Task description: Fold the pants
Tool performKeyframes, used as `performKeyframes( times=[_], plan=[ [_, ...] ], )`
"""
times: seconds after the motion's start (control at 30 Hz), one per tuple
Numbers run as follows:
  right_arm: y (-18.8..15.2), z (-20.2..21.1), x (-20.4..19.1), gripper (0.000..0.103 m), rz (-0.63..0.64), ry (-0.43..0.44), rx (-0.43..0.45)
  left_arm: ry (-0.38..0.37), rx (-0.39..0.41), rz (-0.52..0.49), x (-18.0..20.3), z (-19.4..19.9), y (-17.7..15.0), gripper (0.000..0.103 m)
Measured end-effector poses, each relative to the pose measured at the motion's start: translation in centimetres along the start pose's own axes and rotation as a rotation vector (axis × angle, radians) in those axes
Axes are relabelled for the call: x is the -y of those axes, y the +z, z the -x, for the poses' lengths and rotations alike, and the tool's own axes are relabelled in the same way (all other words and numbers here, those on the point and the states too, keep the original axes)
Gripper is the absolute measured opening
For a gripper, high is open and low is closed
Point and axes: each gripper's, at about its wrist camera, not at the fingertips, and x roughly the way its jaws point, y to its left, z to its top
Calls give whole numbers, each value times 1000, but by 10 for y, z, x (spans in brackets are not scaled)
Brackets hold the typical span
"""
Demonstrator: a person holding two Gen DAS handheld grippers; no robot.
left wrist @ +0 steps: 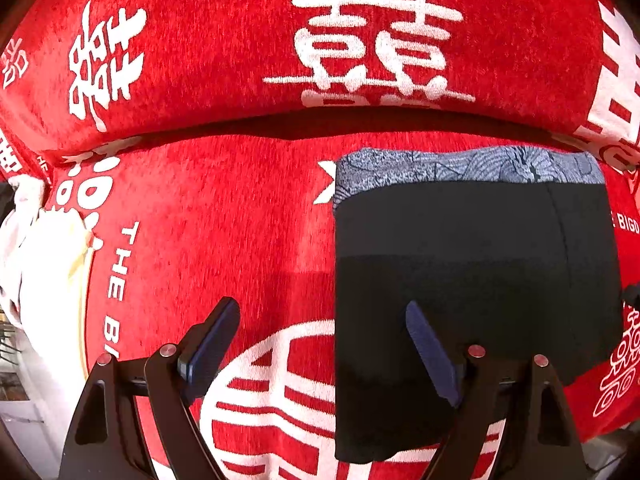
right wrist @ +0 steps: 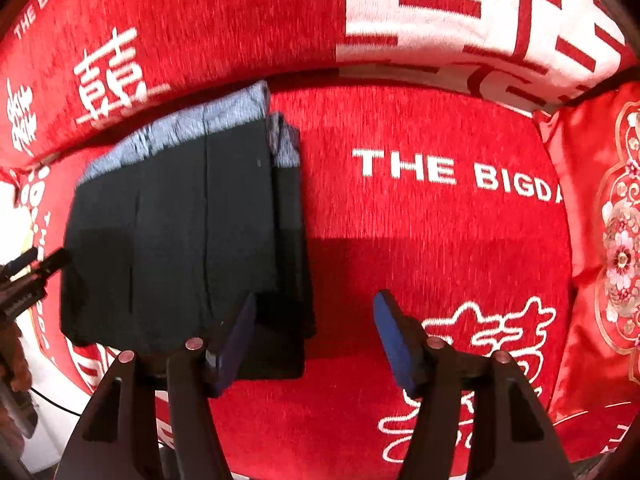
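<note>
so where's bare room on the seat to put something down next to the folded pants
Bare red seat cover lies between the folded pants and the embroidered cushion. In the left wrist view, cover also shows left of the pants, up to the white cloth.

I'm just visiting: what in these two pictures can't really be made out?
- Left wrist view: the near edge of the folded dark pants is hidden behind the open left tool.
- Right wrist view: the pants' grey patterned waistband is motion-blurred, so its print is unreadable.
- Right wrist view: the white lettering "THE BIGD..." on the red cover is cut off by the embroidered cushion.
- Neither view shows how many layers the fold has.
</note>
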Motion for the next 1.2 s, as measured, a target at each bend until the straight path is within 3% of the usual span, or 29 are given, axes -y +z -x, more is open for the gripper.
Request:
performKeyframes(
  times=[0.07,0.13,0.17,0.2,0.3,0.43,0.5,0.53,0.67,0.8,0.87,1.2],
  plan=[
    [4,5,0,65,-4,19,31,-17,-10,30,-3,-2,5,86],
    [10,12,-3,47,5,50,75,-34,-8,70,-6,-4,13,86],
    [10,12,-6,30,14,85,126,-36,-3,82,-7,-5,18,86],
    [10,10,-8,28,22,94,130,-35,2,88,-6,-7,22,86],
    [13,-4,-17,28,35,128,123,-18,1,103,-4,-18,33,86],
    [18,-29,-26,28,38,143,83,4,-58,69,3,-44,38,87],
    [21,-41,-26,29,33,130,59,70,-20,15,10,-45,37,101],
    [22,-47,-25,32,33,110,53,91,-4,-14,13,-45,36,101],
    [23,-53,-12,34,-33,163,39,48,-17,6,5,-45,37,101],
    [15,-48,-10,46,-26,150,29,-3,-40,60,-6,-47,35,101],
    [8,-46,-9,52,-28,133,19,0,-37,60,-5,-46,33,101],
    [-13,-40,3,59,-89,148,-1,11,-36,47,-3,-41,31,101]
  ],
)
